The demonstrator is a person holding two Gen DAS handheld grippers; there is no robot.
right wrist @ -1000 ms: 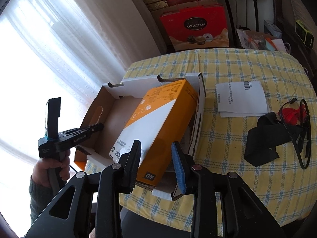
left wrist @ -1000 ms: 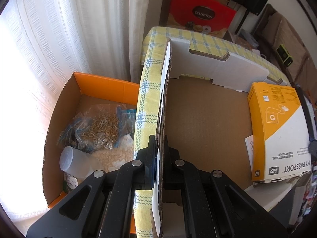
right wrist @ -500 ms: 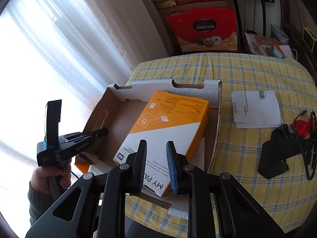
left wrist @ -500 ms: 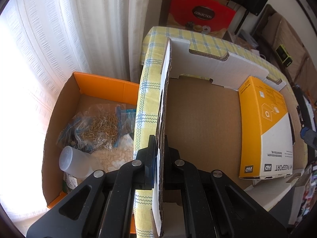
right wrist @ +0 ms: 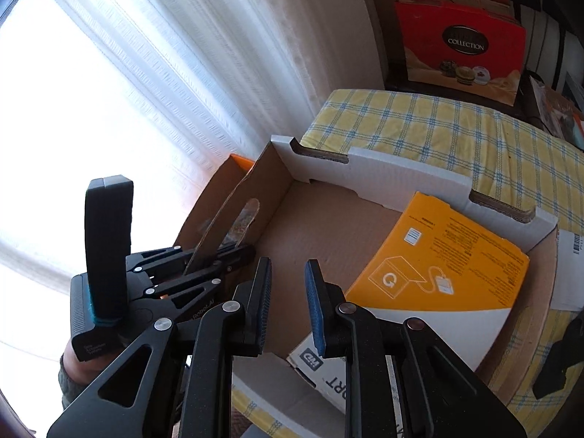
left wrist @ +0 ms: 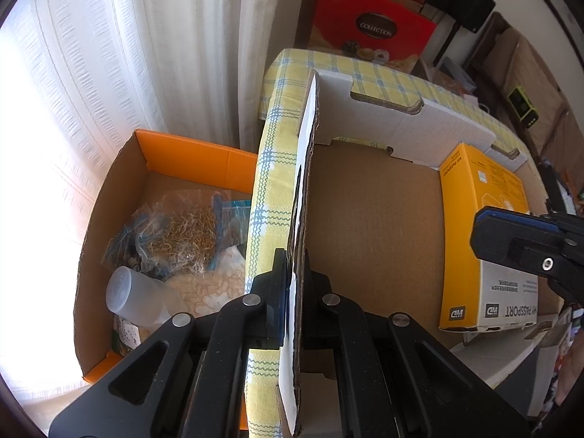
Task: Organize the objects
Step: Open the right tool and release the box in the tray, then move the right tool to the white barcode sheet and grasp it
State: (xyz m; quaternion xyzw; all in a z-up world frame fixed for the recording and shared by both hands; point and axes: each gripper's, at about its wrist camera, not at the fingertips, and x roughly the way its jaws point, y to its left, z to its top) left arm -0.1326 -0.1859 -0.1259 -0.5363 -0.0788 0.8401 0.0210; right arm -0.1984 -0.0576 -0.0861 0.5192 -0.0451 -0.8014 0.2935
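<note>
Yellow-and-white hard-drive box (right wrist: 449, 266) lying flat on the brown floor of the open cardboard tray (left wrist: 372, 219), against the tray's right side, printed face up. Nothing else visible in the tray. Left gripper (left wrist: 294, 284) clamped tight on the tray's upright left wall (left wrist: 304, 197), fingers either side of the white-faced cardboard. Right gripper (right wrist: 288, 304) poised above the tray's near edge, jaws narrow with bare gap between the blue pads (right wrist: 315, 314), clear of the hard-drive box, gripping nothing.

Tray sitting on a table under a yellow cloth checked in blue (right wrist: 419, 124); white printed paper (right wrist: 571, 244) just beyond the tray's right wall, a black object (right wrist: 558, 368) partly seen at the right edge. Below the table's left side, an orange-rimmed carton (left wrist: 164, 168) holding clear bags of dried stuff (left wrist: 182, 233) and a frosted plastic bottle (left wrist: 135, 297). White sheer curtains (left wrist: 109, 54) bright with daylight along the left. Red gift bag marked COLLECTION (right wrist: 461, 43) standing behind the table; dark furniture and clutter to the far right.
</note>
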